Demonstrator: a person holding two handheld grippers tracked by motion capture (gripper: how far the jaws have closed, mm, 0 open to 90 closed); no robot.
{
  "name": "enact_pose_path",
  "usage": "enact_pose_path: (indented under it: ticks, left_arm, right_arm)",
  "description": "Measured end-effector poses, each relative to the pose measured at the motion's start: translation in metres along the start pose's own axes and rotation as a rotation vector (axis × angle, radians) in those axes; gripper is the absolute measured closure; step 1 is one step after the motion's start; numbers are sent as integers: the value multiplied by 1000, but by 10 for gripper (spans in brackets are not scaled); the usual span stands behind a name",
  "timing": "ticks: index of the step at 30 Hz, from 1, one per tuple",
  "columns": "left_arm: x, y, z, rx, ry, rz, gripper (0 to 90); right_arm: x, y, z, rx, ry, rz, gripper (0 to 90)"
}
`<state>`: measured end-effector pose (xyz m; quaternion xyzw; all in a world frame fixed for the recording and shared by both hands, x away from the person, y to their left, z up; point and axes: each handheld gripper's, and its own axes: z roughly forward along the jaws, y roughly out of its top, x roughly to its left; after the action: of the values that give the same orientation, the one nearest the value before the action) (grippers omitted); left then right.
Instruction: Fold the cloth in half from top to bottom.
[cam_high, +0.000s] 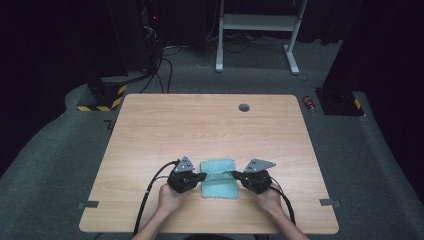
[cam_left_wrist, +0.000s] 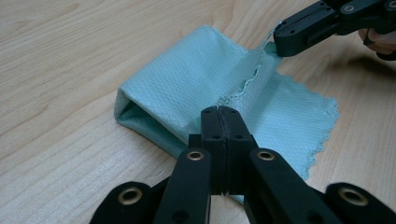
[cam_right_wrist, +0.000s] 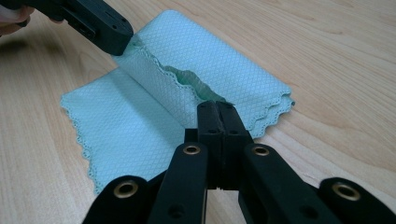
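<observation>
Two black two-jaw grippers, one per hand. The left gripper (cam_high: 202, 176) has its jaws clenched on the scalloped edge of a single pale turquoise, diamond-textured cloth (cam_high: 219, 179); in the left gripper view the jaws (cam_left_wrist: 219, 122) meet with the hem pinched between them. The right gripper (cam_high: 235, 174) is likewise clenched on the same hem from the opposite side, seen closed in the right gripper view (cam_right_wrist: 217, 116). Each gripper carries one grey three-cornered plate and trails one black cable. The cloth, partly folded with one flap raised between the two grips, lies at 6 o'clock on one light wooden rectangular table (cam_high: 200, 125), near the person's edge. One round grey grommet (cam_high: 244, 107) sits at 12 o'clock on the tabletop. Off the table, on the grey carpet at 2 o'clock, lies one small red can (cam_high: 309, 103); its lettering is too small to read. Two yellow-and-black striped bases stand at 10 and 2 o'clock.
</observation>
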<state>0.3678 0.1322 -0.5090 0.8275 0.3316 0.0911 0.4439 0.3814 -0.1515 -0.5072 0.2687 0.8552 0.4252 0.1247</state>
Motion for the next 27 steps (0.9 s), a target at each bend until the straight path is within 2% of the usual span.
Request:
enact_pose_path:
  ticks: [4, 8, 17, 24, 27]
  left_arm:
    - [-1, -2, -1, 3, 0, -2, 895]
    - [0, -4, -3, 4, -23, -21, 895]
    - [-9, -10, -3, 20, -42, -14, 895]
    - [-14, -13, -3, 25, -41, -8, 895]
    - [-18, -14, -5, 35, -27, 16, 894]
  right_arm:
    - [3, -2, -1, 5, 11, -3, 900]
    - [6, -5, -2, 14, 22, -6, 900]
    - [16, -13, -10, 14, 33, -29, 900]
    - [22, -19, -13, 22, 42, -37, 900]
    - [23, -20, -14, 27, 49, -36, 900]
